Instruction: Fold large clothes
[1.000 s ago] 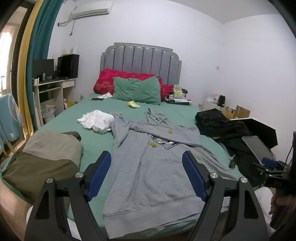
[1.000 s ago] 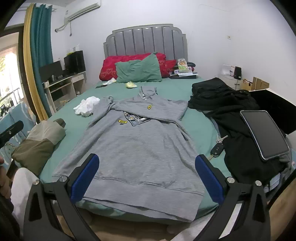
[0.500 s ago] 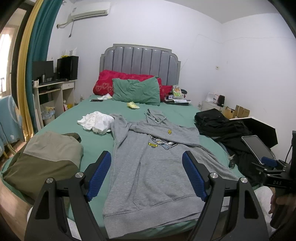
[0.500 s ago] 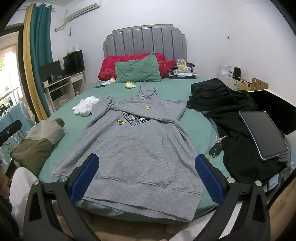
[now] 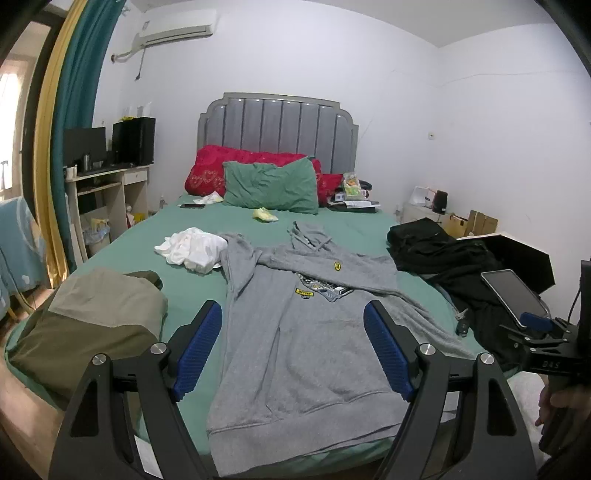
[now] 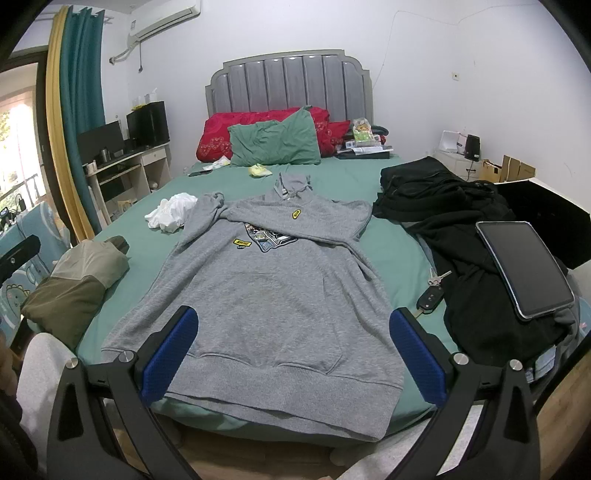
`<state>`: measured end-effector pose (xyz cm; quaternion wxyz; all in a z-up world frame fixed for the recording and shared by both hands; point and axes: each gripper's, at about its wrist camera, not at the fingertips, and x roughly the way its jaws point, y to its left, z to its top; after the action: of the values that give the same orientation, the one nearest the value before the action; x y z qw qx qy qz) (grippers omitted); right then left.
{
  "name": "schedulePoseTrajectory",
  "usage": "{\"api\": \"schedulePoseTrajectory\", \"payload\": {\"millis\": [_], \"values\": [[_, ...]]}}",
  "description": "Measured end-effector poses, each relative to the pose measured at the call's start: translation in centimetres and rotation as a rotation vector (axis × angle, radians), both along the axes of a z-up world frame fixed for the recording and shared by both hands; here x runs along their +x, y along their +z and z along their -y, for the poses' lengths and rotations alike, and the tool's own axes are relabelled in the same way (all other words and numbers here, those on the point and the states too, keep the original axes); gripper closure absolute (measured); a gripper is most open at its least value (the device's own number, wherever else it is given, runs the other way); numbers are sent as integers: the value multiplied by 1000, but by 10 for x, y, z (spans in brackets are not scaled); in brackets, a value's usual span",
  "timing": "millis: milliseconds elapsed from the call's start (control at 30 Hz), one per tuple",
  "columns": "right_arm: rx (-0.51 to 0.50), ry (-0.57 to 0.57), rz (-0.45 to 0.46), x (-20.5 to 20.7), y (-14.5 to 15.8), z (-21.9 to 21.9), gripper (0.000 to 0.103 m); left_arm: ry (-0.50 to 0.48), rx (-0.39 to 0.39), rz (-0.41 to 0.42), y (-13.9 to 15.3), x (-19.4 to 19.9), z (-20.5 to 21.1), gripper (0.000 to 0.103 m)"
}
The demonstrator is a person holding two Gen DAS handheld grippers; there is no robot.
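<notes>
With your left gripper (image 5: 293, 349) and right gripper (image 6: 293, 352) both spread wide and empty, pinch the soft, floppy grey hoodie (image 6: 266, 288), flat on the bed (image 6: 351, 177), at its thick ribbed hem corners.

A home bedroom is shown by a padded-headboard bed (image 6: 369, 177), pillows (image 6: 273, 142), curtains (image 6: 79, 96) and a wall-mounted air conditioner (image 6: 166, 20).
</notes>
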<state>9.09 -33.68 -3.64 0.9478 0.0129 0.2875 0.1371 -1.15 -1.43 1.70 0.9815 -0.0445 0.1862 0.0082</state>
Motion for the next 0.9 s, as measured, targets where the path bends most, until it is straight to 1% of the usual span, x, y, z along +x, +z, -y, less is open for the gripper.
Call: {"api": "schedulePoseTrajectory", "payload": {"millis": [900], "values": [[-3,-1,2,-1,-1,0,1,-16,-11,8,4,0,2,21]]}}
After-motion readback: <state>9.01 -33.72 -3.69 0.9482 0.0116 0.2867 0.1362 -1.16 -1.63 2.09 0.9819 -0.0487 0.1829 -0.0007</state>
